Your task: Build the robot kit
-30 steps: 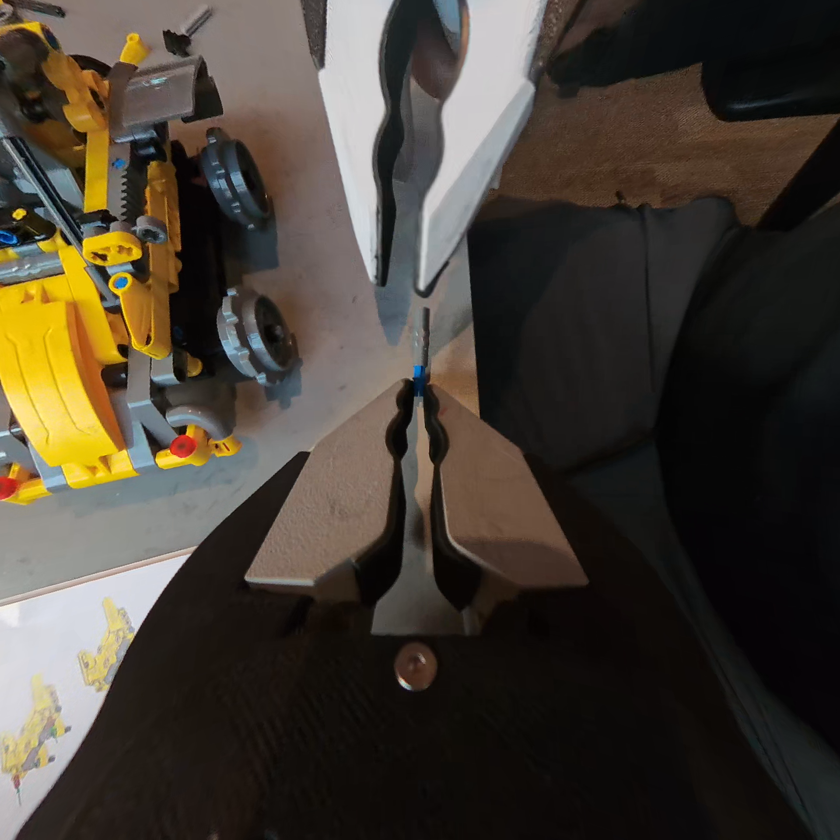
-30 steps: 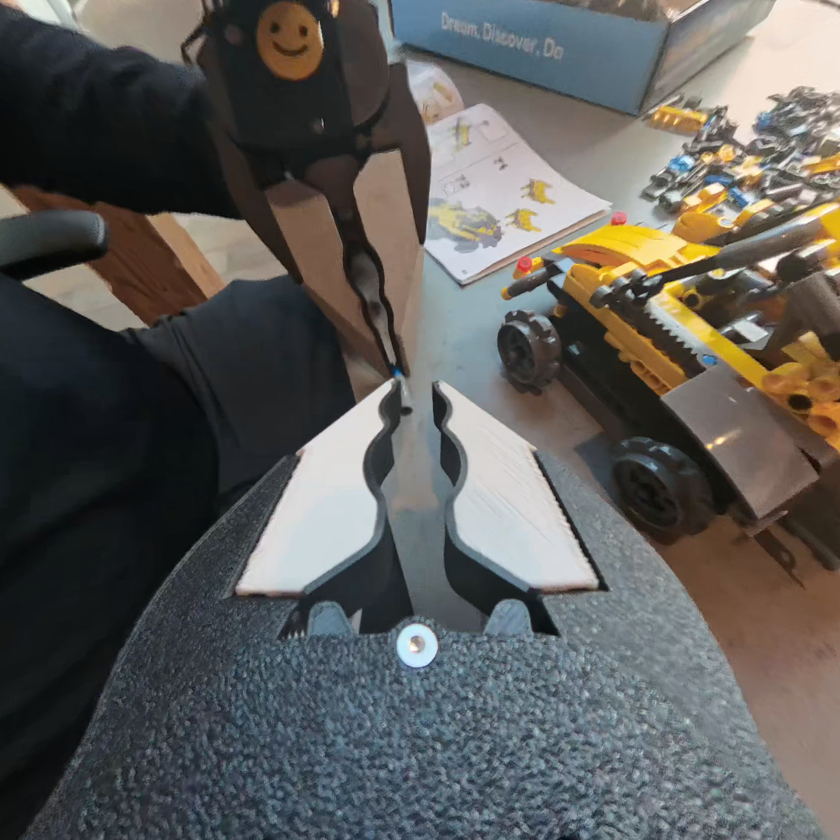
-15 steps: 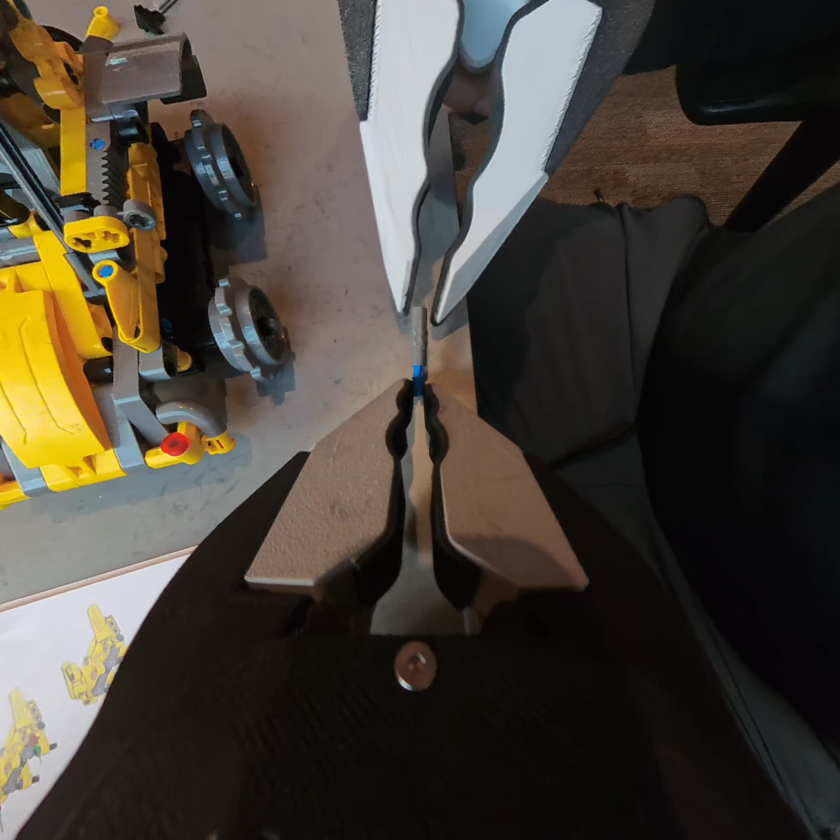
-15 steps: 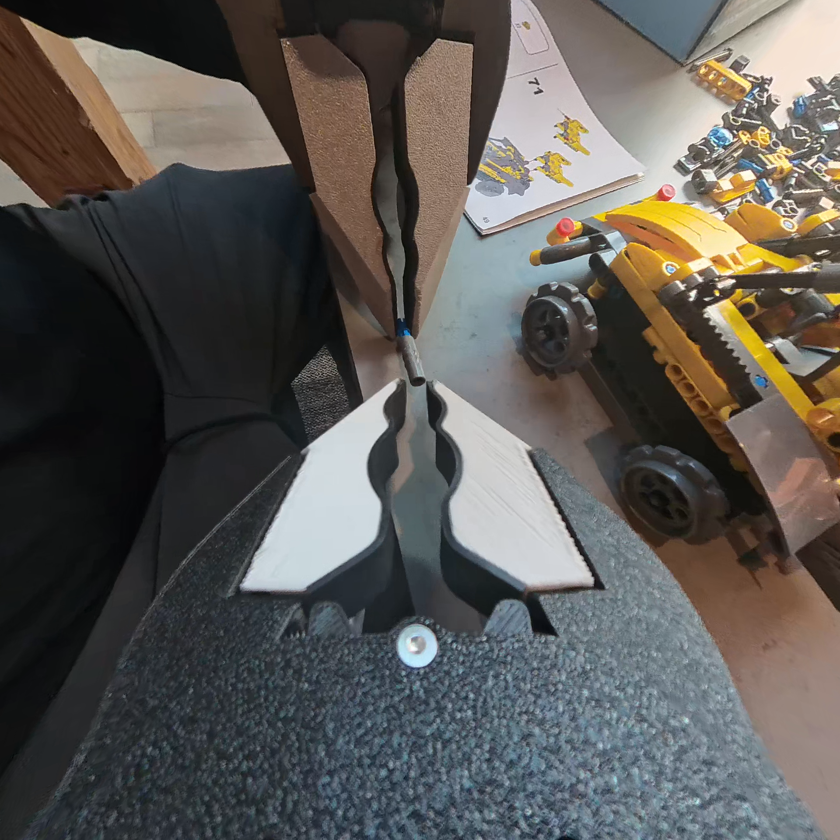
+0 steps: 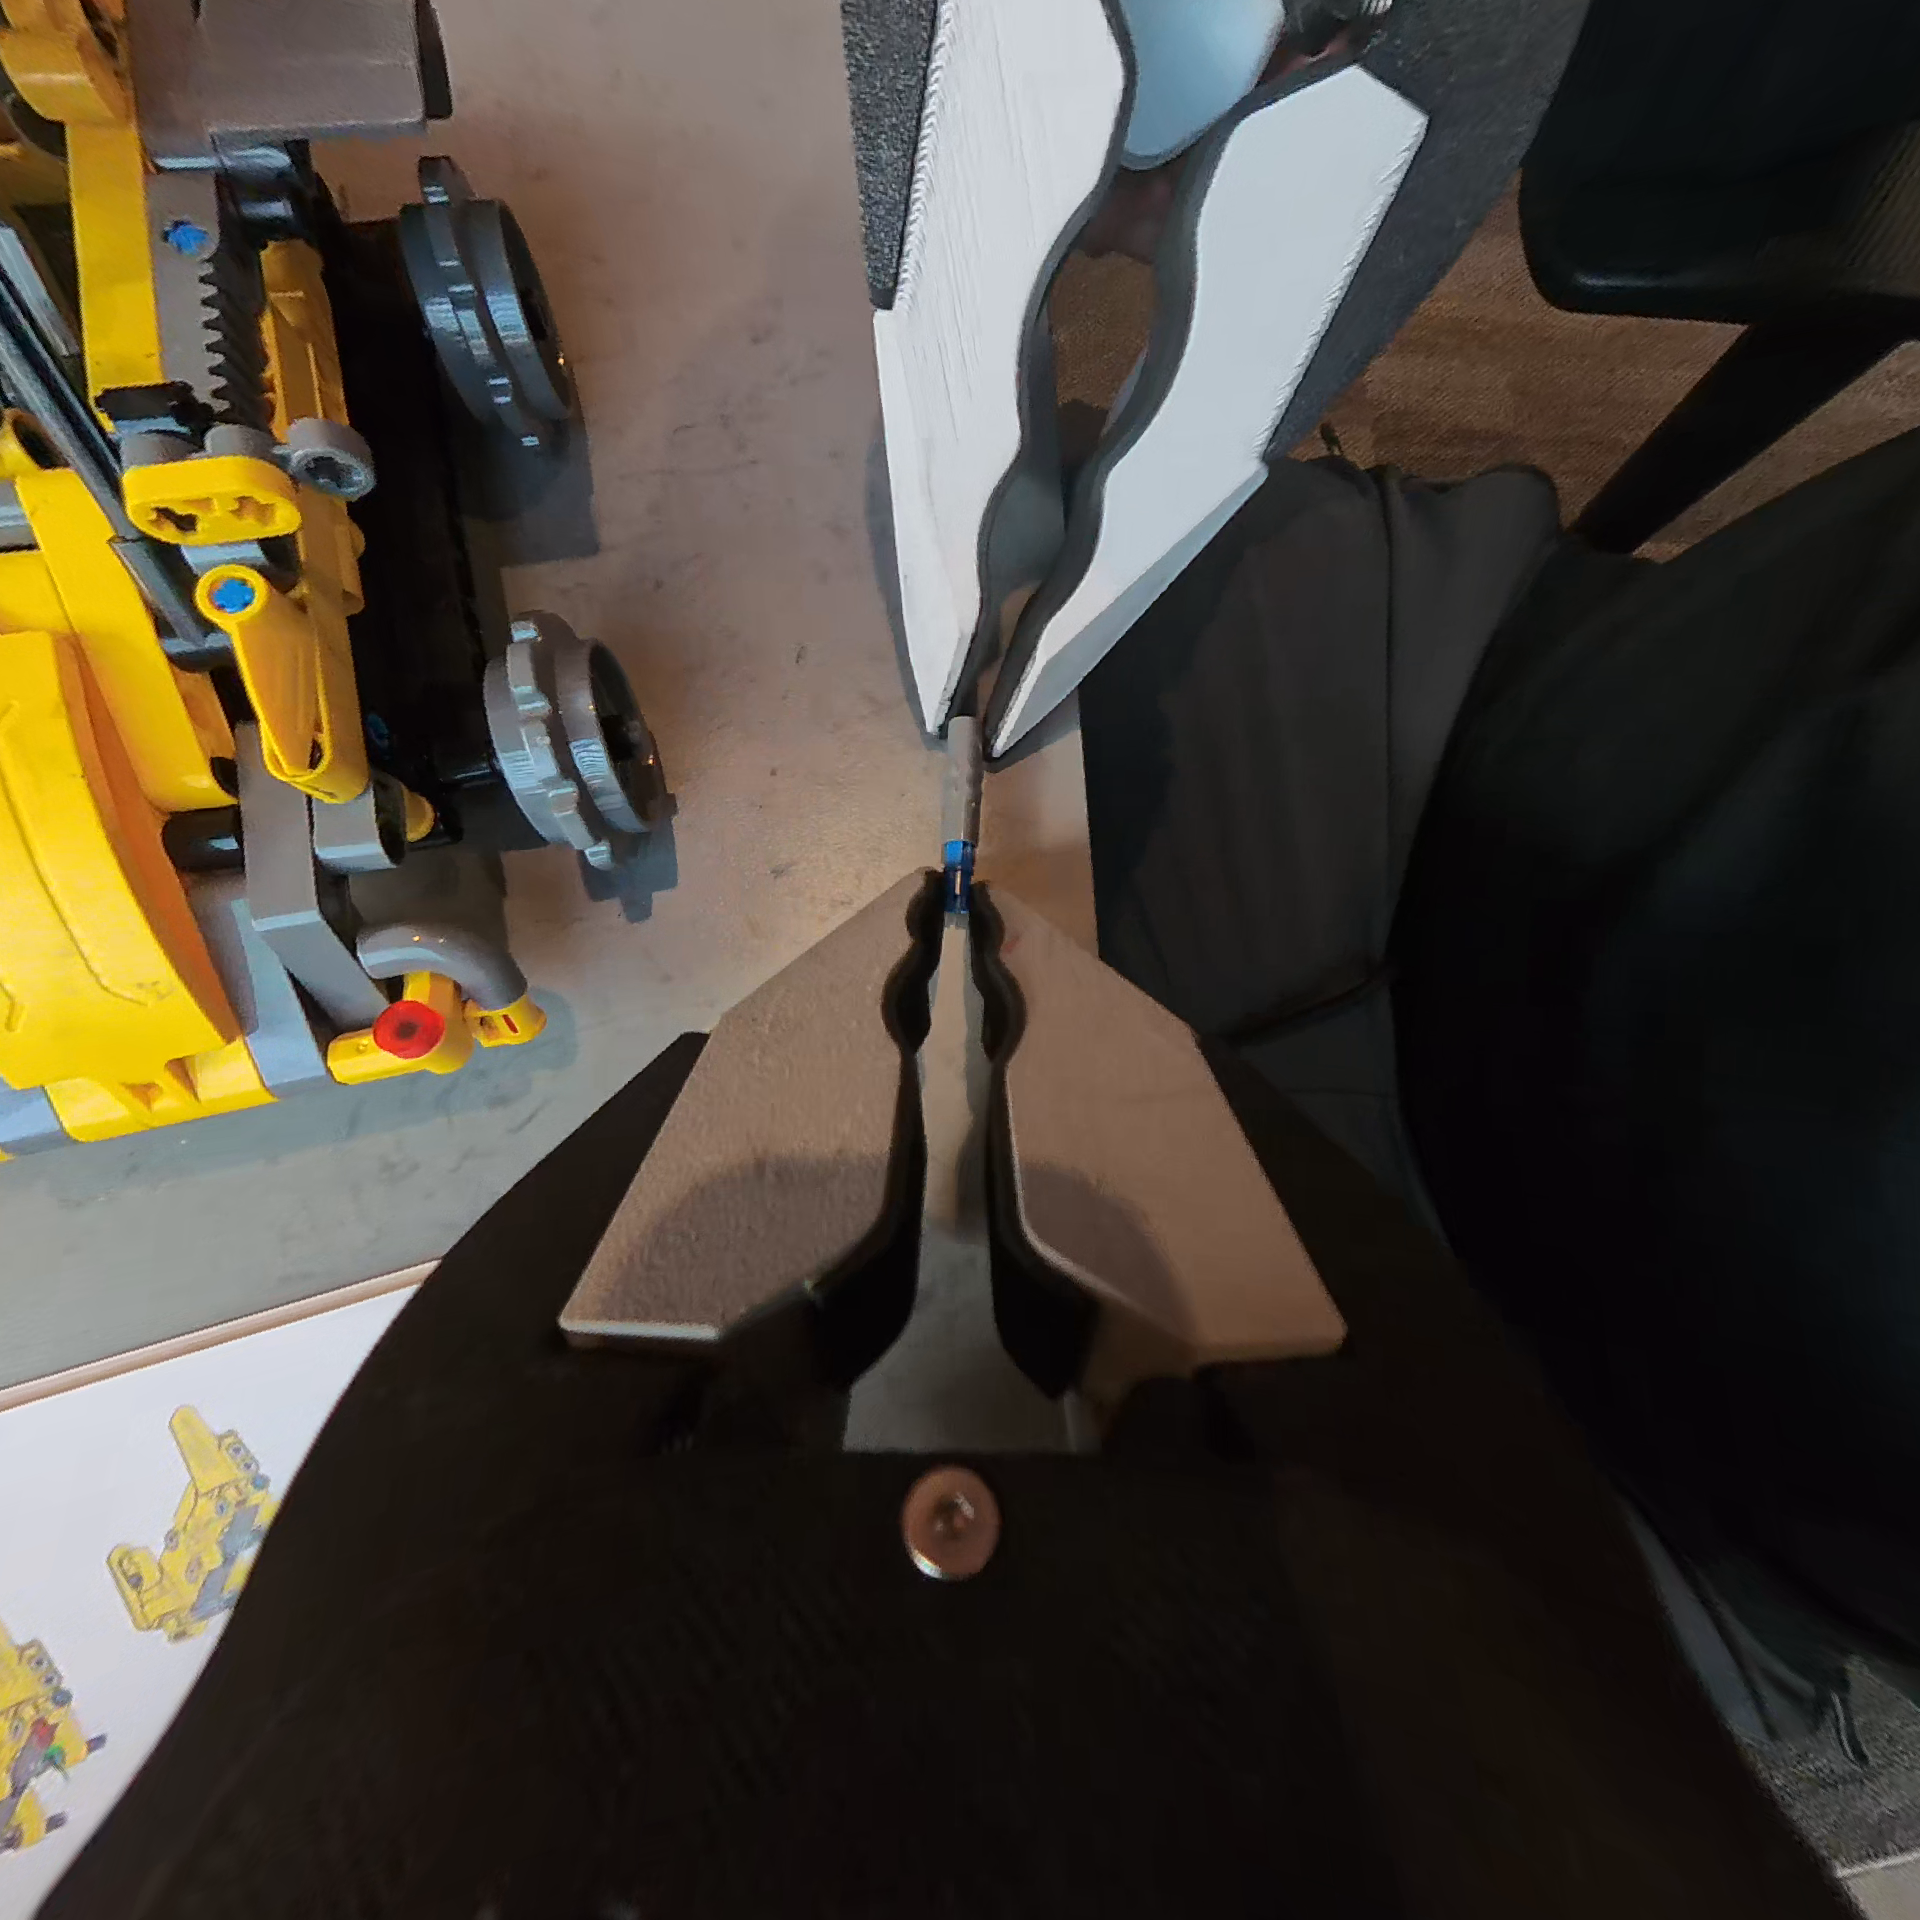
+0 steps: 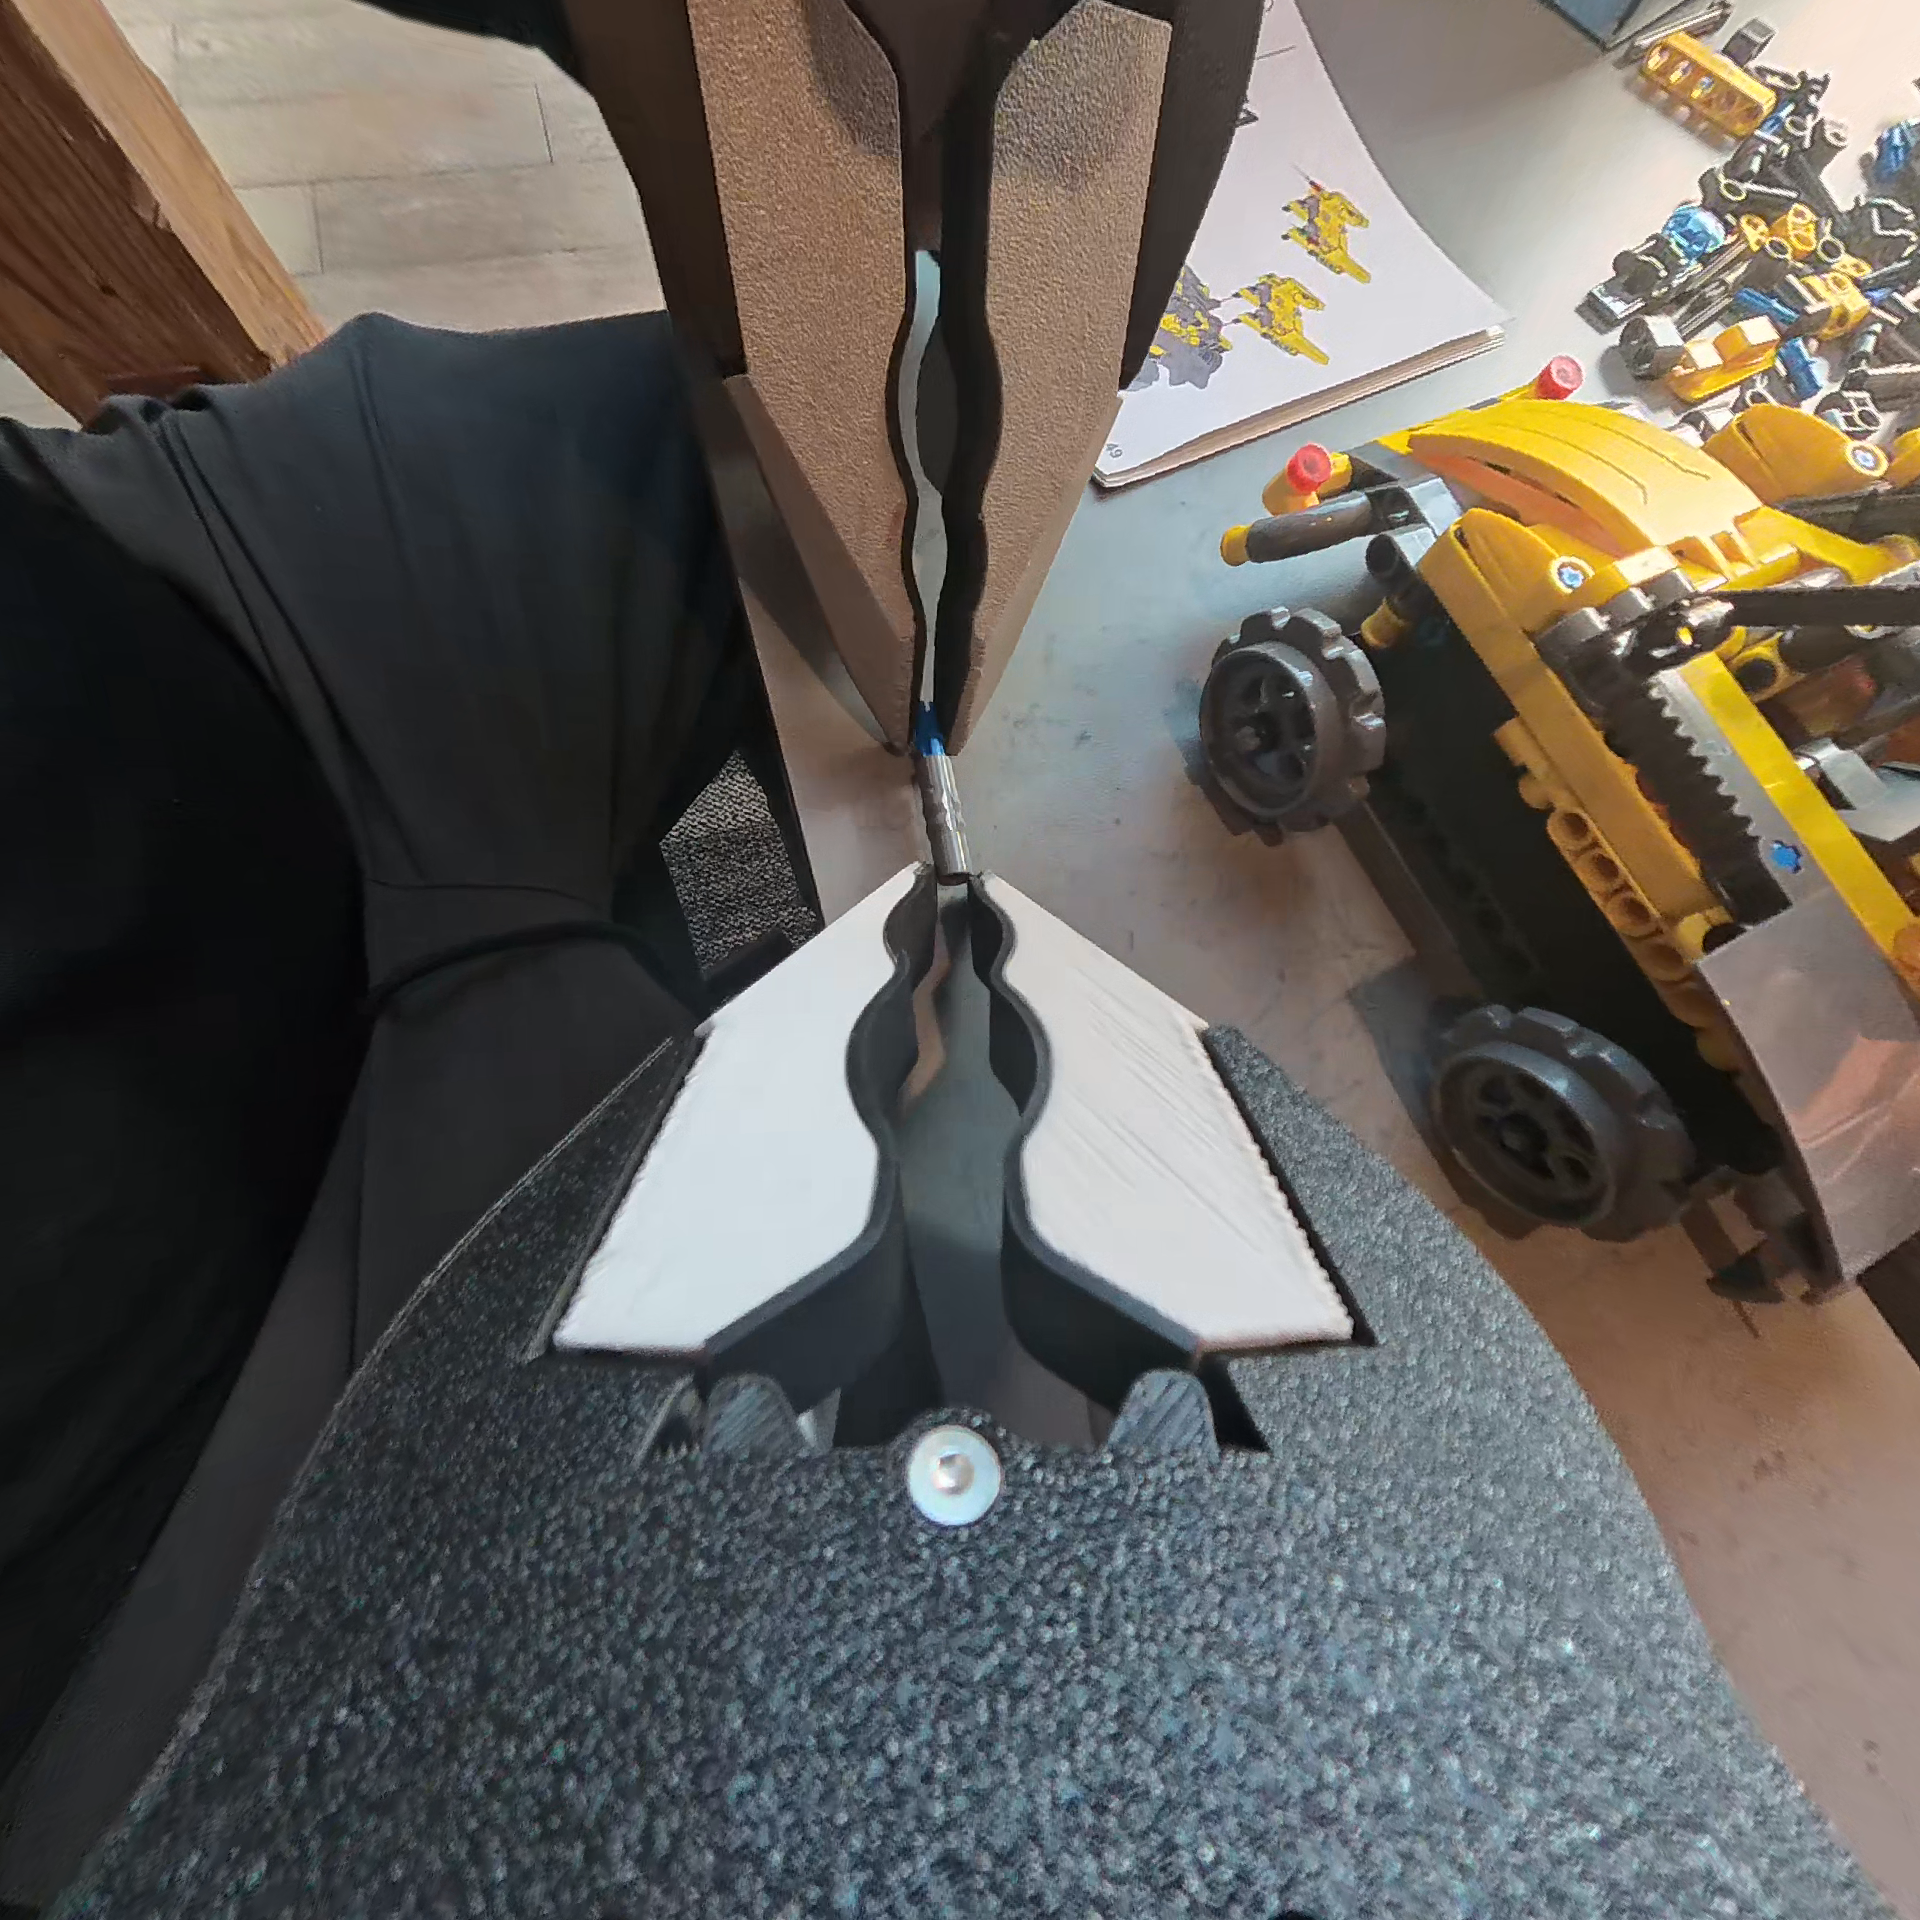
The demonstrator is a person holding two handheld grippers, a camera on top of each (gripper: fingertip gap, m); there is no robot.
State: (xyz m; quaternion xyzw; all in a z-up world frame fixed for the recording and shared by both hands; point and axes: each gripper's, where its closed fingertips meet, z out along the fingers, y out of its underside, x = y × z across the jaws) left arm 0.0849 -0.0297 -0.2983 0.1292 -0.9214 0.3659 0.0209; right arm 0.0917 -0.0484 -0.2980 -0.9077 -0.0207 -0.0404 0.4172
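Two handheld grippers meeting tip to tip over the edge of a pale grey tabletop (image 5: 727,520), sharing one small part. Left gripper (image 5: 956,902), with tan-faced fingers on a smooth black body, pinched narrow on the blue end of a thin grey plastic pin with a blue tip (image 5: 961,800). Right gripper (image 6: 948,885), with white-faced fingers on a pebbled black body, drawn in close on the grey end of that same pin, tips touching it; jaws nearly together there, wider farther back.

Pin suspended between the two sets of tips, clear of the table, straight ahead of each tool.

Left of the left gripper, and right of the right one: a yellow, grey and black brick-built toy vehicle (image 5: 156,727) with dark grey toothed wheels (image 6: 1288,717), resting on the table. Nearer the left gripper's body, an open white instruction booklet (image 5: 125,1538) with printed yellow drawings. Far ahead and right of the right gripper, a heap of loose small yellow, black and blue parts (image 6: 1766,229). Beside both tools, off the table edge, a person's dark clothing (image 6: 312,727).
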